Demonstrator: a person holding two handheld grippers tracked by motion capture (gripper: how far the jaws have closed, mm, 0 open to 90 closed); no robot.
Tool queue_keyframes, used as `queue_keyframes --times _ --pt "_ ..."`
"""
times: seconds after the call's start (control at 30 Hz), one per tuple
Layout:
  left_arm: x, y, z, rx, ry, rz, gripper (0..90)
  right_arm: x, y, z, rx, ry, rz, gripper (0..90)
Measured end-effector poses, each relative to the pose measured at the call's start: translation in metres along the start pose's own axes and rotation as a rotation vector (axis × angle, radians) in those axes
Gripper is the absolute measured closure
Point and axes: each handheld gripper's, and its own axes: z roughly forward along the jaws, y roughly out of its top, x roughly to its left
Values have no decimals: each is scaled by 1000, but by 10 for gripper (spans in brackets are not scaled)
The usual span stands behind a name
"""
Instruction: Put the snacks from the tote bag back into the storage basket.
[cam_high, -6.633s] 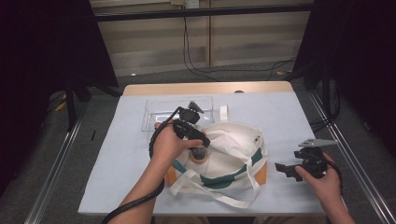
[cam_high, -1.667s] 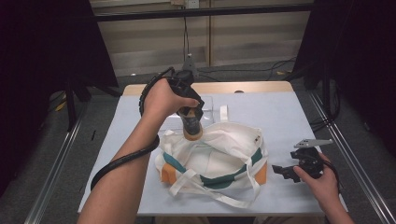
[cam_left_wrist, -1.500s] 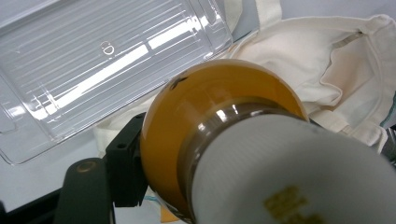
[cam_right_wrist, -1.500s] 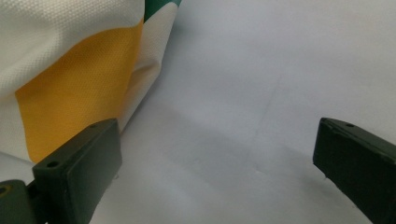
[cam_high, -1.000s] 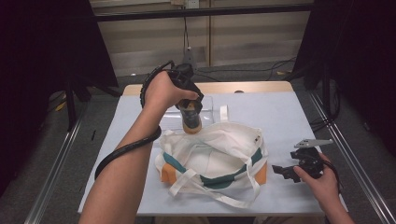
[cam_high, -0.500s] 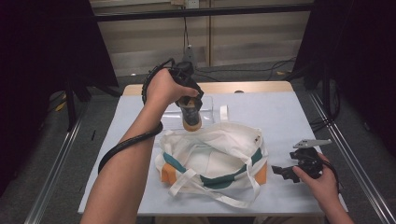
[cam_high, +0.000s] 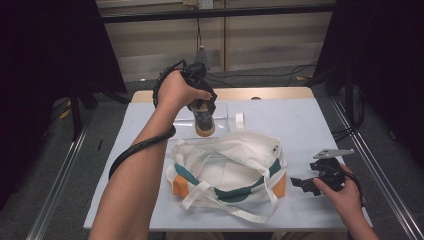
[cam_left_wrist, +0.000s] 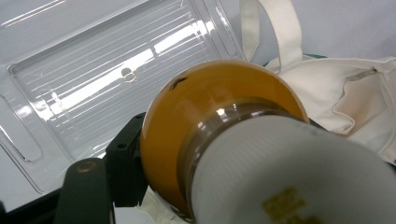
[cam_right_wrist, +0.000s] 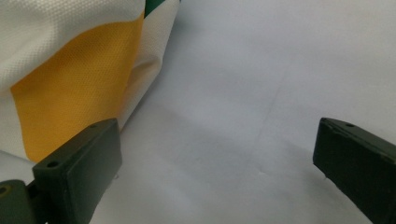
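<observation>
**High view: amber bottle held above the clear tray, tote bag lying near**

High view, nearest the person: the right gripper (cam_high: 306, 184) rests low at the table's (cam_high: 310, 125) near right corner, just right of the tote bag (cam_high: 227, 170). In the right gripper view its jaws stand wide apart with bare tabletop between them, released and grasping nothing; the bag's orange and white cloth (cam_right_wrist: 70, 84) lies just beside one jaw.

The tote bag, white canvas with green and orange panels, lies slumped in the middle of the table, its mouth gaping toward the far side and its straps trailing at the near edge. What it contains cannot be told.

Beyond the bag, the left gripper (cam_high: 202, 107) is clenched on an amber bottle (cam_high: 204, 120) with a white label. The bottle hangs from the jaws roughly upright, long axis close to vertical, rounded bottom end pointing down. In the left gripper view that orange end (cam_left_wrist: 205, 121) points away from the camera, with the label nearest the lens.

Under the bottle lies a clear plastic tray (cam_left_wrist: 98, 88), ribbed and holding nothing, just beyond the bag's far edge.
</observation>
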Motion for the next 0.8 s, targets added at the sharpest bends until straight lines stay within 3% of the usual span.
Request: queue_keyframes --times 0.8 --pt "1 17 8 -4 -5 8 300 -3 0 -1 -10 -1 2 8"
